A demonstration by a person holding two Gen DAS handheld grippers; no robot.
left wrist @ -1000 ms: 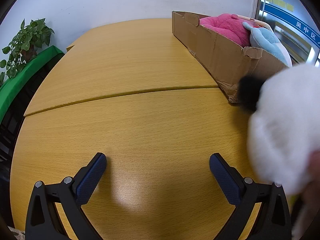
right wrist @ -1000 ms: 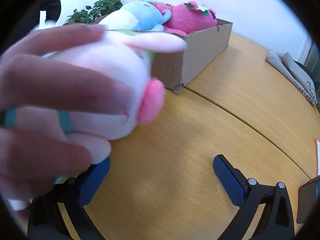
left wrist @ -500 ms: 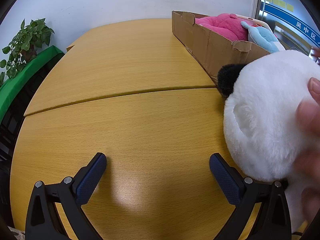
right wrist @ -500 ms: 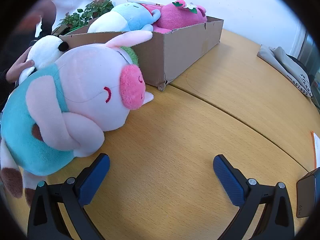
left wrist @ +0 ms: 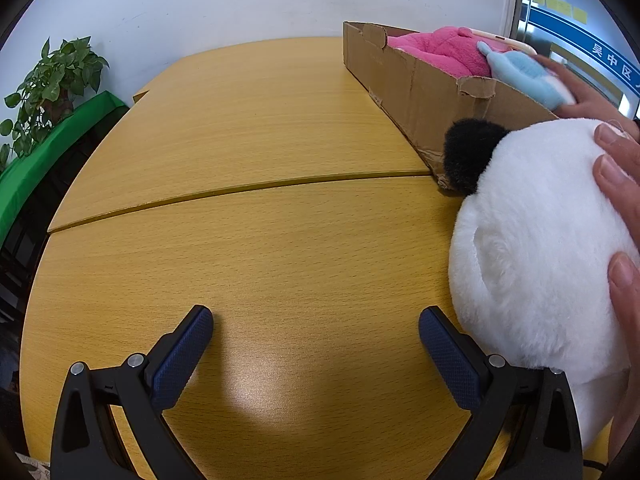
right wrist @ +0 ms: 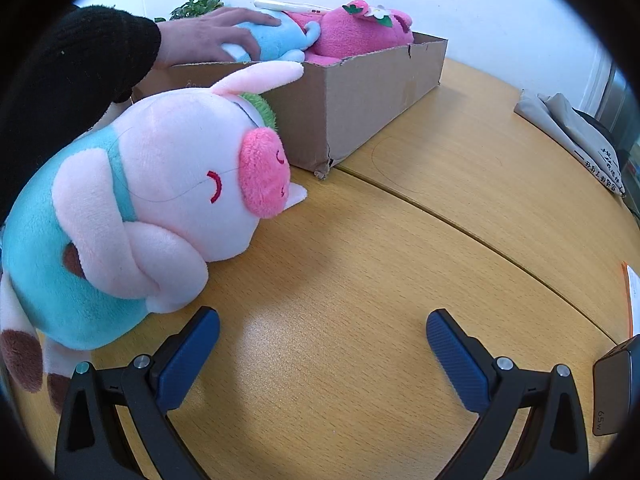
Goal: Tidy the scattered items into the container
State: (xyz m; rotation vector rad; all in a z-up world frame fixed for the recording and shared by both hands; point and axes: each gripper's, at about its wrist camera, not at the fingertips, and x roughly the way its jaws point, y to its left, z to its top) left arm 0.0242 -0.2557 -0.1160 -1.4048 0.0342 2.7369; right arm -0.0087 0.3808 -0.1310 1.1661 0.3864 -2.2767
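1. Hand [right wrist: 200,38], absent half a second ago, now presses blue plush [right wrist: 276,38] in cardboard box [right wrist: 360,100].
2. Pig plush [right wrist: 140,216] unmoved, left of right gripper [right wrist: 322,344], lying lengthwise, snout rightward.
3. Left gripper [left wrist: 316,340] and right gripper both spread wide, empty; white plush [left wrist: 532,248] beside left gripper's right finger.

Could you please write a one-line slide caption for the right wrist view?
Open right gripper faces a pink pig plush lying beside the cardboard box, where a hand touches a blue plush.

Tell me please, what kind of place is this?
Probably an office or meeting room: a large wooden table, a potted plant by the white wall, and a glass door with a blue sign.
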